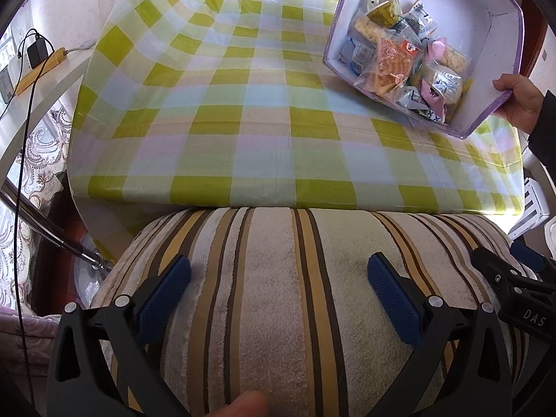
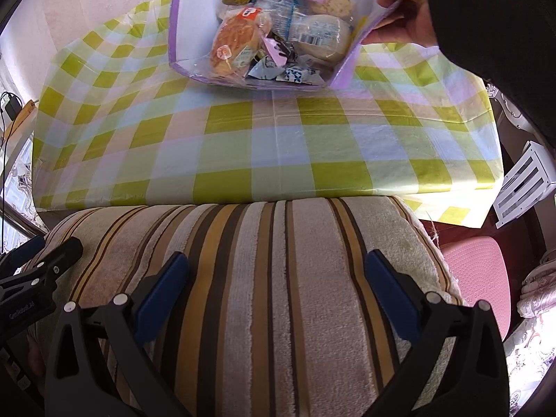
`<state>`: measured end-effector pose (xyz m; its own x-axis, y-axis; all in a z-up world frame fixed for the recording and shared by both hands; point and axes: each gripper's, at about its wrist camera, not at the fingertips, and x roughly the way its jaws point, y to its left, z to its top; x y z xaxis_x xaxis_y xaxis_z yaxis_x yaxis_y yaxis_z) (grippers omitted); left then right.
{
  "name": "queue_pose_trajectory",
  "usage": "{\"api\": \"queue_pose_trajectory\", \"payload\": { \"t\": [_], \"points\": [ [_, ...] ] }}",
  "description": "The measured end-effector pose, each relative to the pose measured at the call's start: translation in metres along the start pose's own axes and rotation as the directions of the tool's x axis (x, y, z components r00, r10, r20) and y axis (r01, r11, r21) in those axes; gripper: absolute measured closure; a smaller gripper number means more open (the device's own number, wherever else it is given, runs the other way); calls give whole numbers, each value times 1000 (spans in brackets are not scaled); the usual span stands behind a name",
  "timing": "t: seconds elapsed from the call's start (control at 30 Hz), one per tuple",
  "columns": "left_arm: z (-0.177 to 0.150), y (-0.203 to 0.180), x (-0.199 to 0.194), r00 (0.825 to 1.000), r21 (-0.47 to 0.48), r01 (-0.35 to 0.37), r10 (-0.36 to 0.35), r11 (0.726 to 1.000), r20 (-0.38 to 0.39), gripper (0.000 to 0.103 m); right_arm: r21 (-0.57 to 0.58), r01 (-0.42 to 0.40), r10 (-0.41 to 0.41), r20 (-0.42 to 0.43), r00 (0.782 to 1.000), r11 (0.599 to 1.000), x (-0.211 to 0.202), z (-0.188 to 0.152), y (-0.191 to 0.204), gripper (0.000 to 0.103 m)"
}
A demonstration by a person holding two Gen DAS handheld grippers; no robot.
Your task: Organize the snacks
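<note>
Seeing a table with a green, yellow and white checked plastic cloth (image 1: 278,111) filling the middle of both views; cream wall behind it. Lower half of each frame is a striped towel-like cover (image 1: 278,295) in beige, brown and mustard. Both grippers sit over it.

Left gripper (image 1: 278,274): jaws spread wide, nothing between the blue pads. Right gripper (image 2: 276,271): same, wide apart and empty.

One box, white inside with lilac edging (image 1: 500,10), upper right in the left wrist view, top centre in the right wrist view. It's tilted, its low edge near or on the cloth; I can't tell if it touches. One bare hand (image 2: 406,10) in a dark sleeve grips its rim.

Snacks (image 2: 278,31) are piled at the box's low end: wrapped breads, pink and blue-white packets. Overlapping too much for an exact count, roughly a dozen.

Room: one power strip with a black adapter (image 1: 38,55) at left edge, one pink stool (image 2: 476,271) and one white slatted item (image 2: 524,180) at right.
</note>
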<state>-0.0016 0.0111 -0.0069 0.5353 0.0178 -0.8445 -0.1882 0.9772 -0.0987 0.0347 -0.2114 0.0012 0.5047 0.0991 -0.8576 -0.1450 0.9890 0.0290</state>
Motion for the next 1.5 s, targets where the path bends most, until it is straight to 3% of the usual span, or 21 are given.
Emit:
{"api": "queue_pose_trajectory", "payload": {
  "t": [1.5],
  "points": [
    [1, 1, 2, 1000, -8, -10, 10, 1000, 1, 4, 0, 0, 0, -4, 1000, 1000, 1, 3, -2, 1]
  ]
}}
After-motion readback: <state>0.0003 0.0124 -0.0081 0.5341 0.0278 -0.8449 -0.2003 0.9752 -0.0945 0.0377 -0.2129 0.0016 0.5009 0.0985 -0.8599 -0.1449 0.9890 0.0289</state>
